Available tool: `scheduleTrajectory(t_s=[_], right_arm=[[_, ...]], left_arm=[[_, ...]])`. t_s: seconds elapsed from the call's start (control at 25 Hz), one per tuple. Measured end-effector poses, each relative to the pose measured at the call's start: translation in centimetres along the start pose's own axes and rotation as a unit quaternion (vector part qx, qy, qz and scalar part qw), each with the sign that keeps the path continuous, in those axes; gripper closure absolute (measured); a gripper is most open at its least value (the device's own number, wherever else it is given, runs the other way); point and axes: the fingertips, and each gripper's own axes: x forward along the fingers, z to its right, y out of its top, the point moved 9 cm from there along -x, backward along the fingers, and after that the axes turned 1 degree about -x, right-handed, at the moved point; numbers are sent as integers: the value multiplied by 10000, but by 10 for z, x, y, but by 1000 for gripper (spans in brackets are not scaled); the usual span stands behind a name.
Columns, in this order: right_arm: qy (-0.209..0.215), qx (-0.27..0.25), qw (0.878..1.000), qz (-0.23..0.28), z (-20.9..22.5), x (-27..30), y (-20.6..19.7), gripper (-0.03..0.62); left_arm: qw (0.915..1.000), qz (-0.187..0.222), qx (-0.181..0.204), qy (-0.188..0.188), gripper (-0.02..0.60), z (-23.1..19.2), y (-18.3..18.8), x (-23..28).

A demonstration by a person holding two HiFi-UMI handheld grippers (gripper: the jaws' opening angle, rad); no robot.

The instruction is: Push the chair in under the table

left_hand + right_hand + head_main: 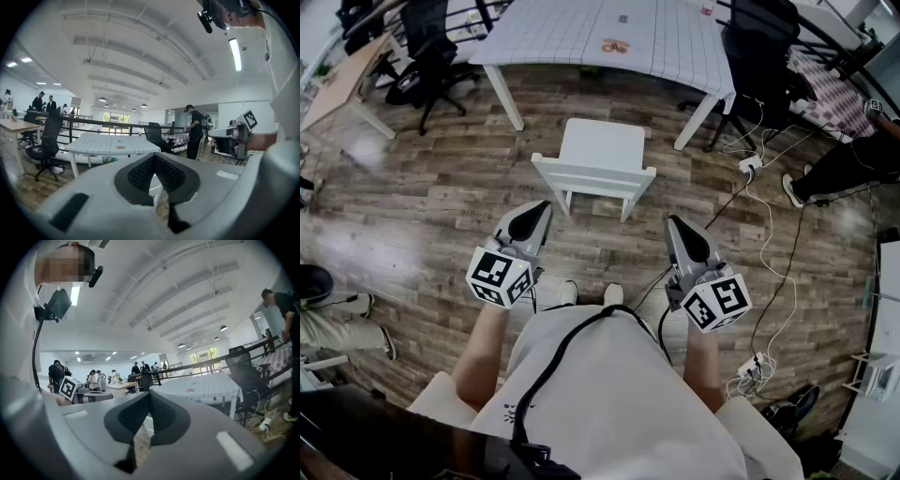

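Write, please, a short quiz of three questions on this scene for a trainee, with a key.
1. True or false: the white chair already stands with its seat under the white table.
2. The left gripper and the right gripper are: A) shut and empty; B) shut on the chair; C) wide open.
3. Which part of the chair faces the person?
Key: 1 false; 2 A; 3 the backrest.
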Motion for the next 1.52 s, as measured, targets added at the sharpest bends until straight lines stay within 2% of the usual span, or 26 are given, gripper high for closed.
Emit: scheduleTrajectory(t_s=[0.44,0.84,1.0,1.2,1.52], right_arm=[[8,-13,9999,-135,3,3,-4,589],[343,588,9976,-99,13,8,-7,589],[523,505,9973,-30,23,2,-8,589],[615,386,9973,-147,39,-2,-11,589],[780,344,9962,-193,67,-9,-12,588]], left_arm=[[9999,-14,131,95,575,5,-2,3],[9999,-52,144,46,575,10,0,13],[10000,8,-4,39,575,15,-2,23],[10000,25,-10,47,574,22,1,33],[9996,-21,40,294,574,37,-2,45]])
